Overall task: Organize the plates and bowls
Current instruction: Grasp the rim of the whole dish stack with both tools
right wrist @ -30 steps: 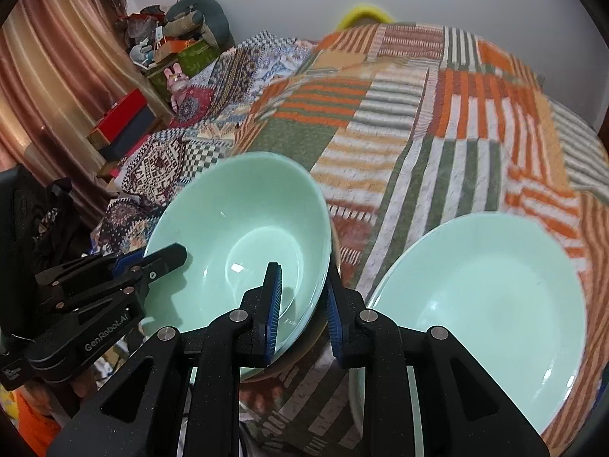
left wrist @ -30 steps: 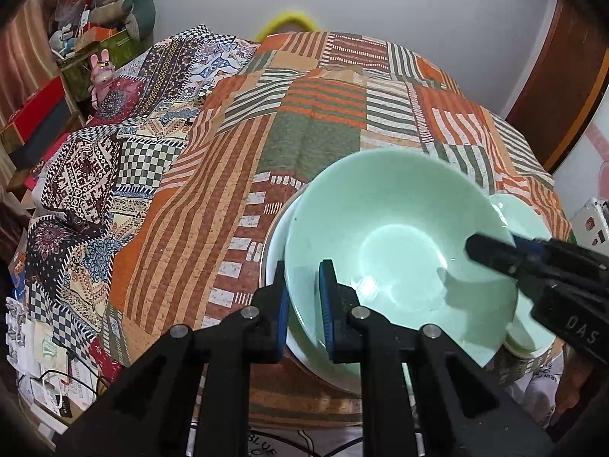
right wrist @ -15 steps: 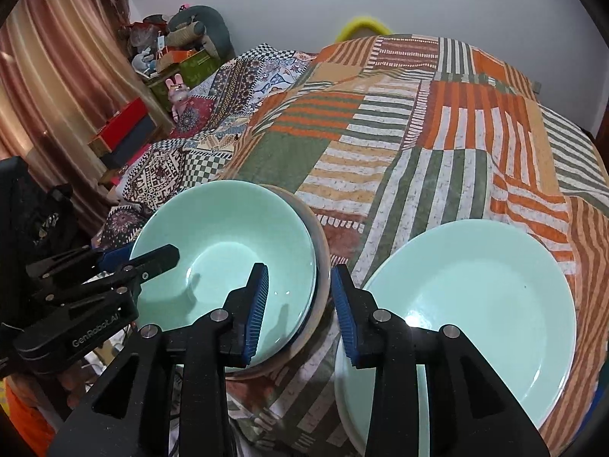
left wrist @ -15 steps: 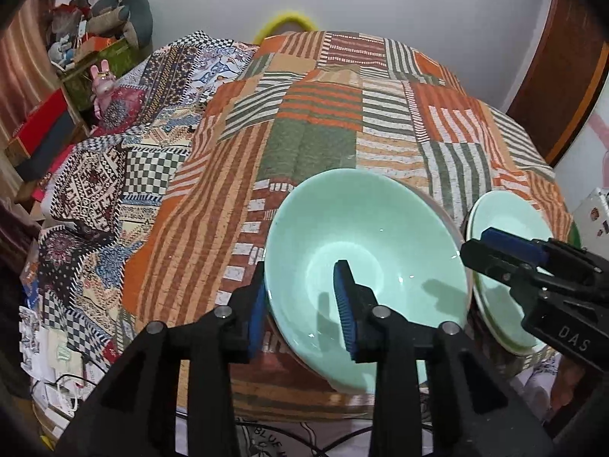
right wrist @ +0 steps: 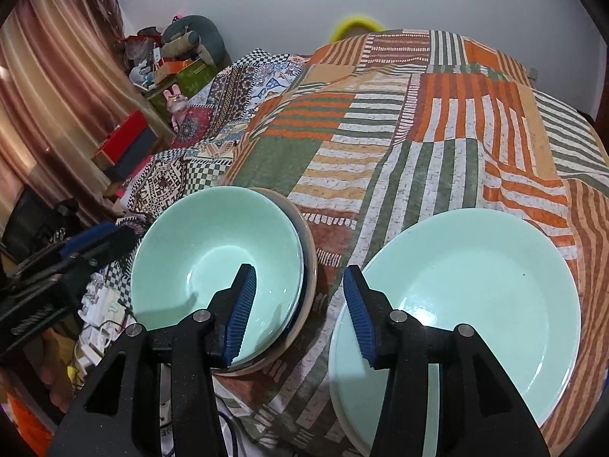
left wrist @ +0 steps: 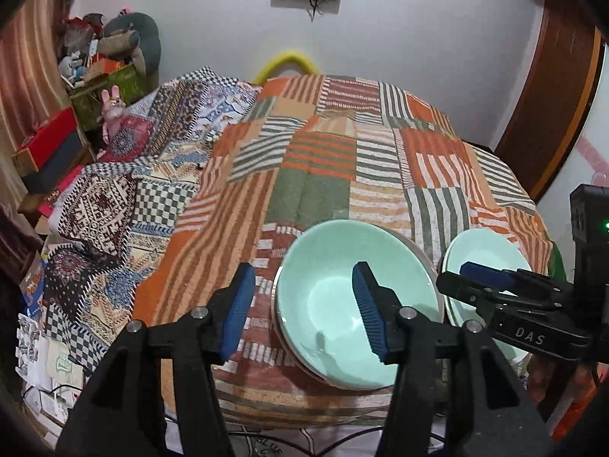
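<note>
A mint green bowl [left wrist: 327, 266] [right wrist: 213, 251] rests nested on top of a stack of bowls whose beige outer rim [right wrist: 311, 262] shows around it. To its right lies a mint green plate [left wrist: 483, 251] [right wrist: 475, 285] on top of another plate. My left gripper [left wrist: 302, 312] [right wrist: 95, 240] hovers above the bowl's left rim, its jaws opening and pressing on nothing. My right gripper [right wrist: 300, 312] [left wrist: 456, 278] hangs over the gap between bowl stack and plate, its jaws also opening, with nothing gripped.
Bowls and plates sit near the front edge of a bed covered by a striped patchwork quilt [left wrist: 335, 160]. Boxes and a pink rabbit toy [left wrist: 112, 108] crowd the left side. Papers and cables [left wrist: 42, 354] lie on the floor at lower left. A wooden door [left wrist: 548, 114] stands at right.
Both grippers went from shut on the bowl's rim to apart from it. The left gripper rose and drew back. The bowl now rests in the stack.
</note>
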`<state>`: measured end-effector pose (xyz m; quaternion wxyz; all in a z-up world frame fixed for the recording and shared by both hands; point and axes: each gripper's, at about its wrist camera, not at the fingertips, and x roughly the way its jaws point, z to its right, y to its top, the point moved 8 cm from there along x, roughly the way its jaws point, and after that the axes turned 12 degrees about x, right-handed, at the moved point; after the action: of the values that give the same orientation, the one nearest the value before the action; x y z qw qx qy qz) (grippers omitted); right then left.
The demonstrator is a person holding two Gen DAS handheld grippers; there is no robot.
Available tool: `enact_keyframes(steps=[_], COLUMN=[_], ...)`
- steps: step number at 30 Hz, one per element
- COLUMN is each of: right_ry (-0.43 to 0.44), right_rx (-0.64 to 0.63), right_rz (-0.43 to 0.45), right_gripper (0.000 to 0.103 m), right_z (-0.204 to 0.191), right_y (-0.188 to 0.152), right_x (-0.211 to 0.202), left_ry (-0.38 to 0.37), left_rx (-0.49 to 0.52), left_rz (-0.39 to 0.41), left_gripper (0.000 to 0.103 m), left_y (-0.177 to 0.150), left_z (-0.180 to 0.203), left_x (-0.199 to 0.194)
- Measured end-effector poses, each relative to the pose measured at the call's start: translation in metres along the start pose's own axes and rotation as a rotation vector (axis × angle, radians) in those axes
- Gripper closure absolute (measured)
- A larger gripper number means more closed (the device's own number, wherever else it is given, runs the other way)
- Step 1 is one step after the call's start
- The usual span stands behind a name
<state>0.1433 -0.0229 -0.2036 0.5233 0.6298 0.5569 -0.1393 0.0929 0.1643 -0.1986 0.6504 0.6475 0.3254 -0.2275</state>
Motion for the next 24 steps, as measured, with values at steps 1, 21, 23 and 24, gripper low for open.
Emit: enact_keyframes(steps=[1,21,23,24], right_ry=[0.001,0.019,0.02,0.021], right_rx=[0.0,0.013,0.01,0.008], right_rz=[-0.001,-0.074,-0.081,-0.083], right_gripper=[0.059,0.059,0.059,0.059], right_z=[0.0,0.0,-0.001,-0.001], right_y=[0.0,-0.007,-0.008,-0.008], right_x=[0.001,0.026,0.029,0.03], left_ry=[0.002,-0.096,-0.1,-0.101], left_rx=[-0.006,-0.088,-0.092,-0.093], left_rz=[-0.002,-0.152,-0.163,-0.167], left_gripper=[0.05,0.05,0.05,0.05], left_y=[-0.001,-0.048,-0.05,-0.05], left_z=[-0.002,-0.005,-0.005,-0.005], left_x=[0.0,0.053,0.058,0.06])
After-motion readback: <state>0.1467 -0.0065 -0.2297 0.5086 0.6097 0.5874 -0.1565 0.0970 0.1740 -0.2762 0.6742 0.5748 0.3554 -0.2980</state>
